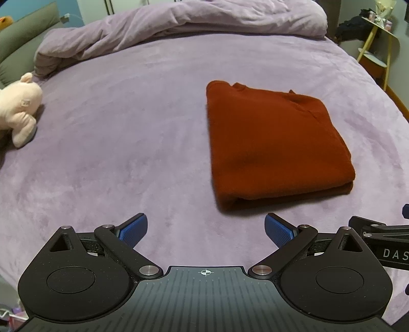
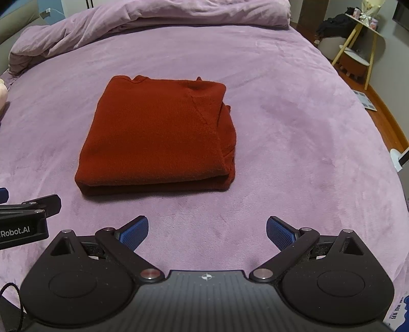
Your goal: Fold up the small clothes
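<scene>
Your sweater [image 1: 276, 145] lies folded flat on the bed [image 1: 127, 127], a compact rust-red rectangle. Your left tongs [image 1: 206, 229] hover just short of its near edge, spread wide, gripping nothing. Your right tongs [image 2: 207, 231] sit beside them, likewise wide apart and empty. A plush toy [image 1: 19, 107] lies far left of the sweater; the duvet [image 1: 179, 23] is bunched beyond it.
</scene>
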Tool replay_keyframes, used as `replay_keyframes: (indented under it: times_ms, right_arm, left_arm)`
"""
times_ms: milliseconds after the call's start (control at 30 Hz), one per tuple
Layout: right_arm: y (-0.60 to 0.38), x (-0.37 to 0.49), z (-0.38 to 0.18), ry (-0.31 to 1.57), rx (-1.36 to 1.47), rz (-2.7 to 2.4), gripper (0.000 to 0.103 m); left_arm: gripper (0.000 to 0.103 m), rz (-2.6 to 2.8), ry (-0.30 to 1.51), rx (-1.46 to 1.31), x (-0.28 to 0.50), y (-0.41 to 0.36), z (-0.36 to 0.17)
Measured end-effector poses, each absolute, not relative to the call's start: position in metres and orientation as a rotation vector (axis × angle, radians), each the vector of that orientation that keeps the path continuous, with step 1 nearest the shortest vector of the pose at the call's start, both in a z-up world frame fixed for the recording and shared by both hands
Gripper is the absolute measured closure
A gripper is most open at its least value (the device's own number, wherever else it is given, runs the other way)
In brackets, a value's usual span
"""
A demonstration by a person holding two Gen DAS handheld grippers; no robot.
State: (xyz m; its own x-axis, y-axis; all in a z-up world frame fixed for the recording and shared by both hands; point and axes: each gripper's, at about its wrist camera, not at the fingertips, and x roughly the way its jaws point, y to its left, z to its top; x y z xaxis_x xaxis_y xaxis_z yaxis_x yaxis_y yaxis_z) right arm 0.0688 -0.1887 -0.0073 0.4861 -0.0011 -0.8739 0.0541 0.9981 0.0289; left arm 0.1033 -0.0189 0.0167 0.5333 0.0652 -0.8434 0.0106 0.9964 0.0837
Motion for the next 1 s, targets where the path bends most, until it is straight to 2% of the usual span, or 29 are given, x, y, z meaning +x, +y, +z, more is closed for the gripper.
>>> replay_keyframes:
  times_ms: [1000]
  right_arm:
    - [-0.1908, 0.0692, 0.0015, 1.048, 0.059, -0.015, 0.004]
  left_arm:
    - [0.002, 0.031, 1.010, 0.089, 0.1032, -0.0233, 0.0194]
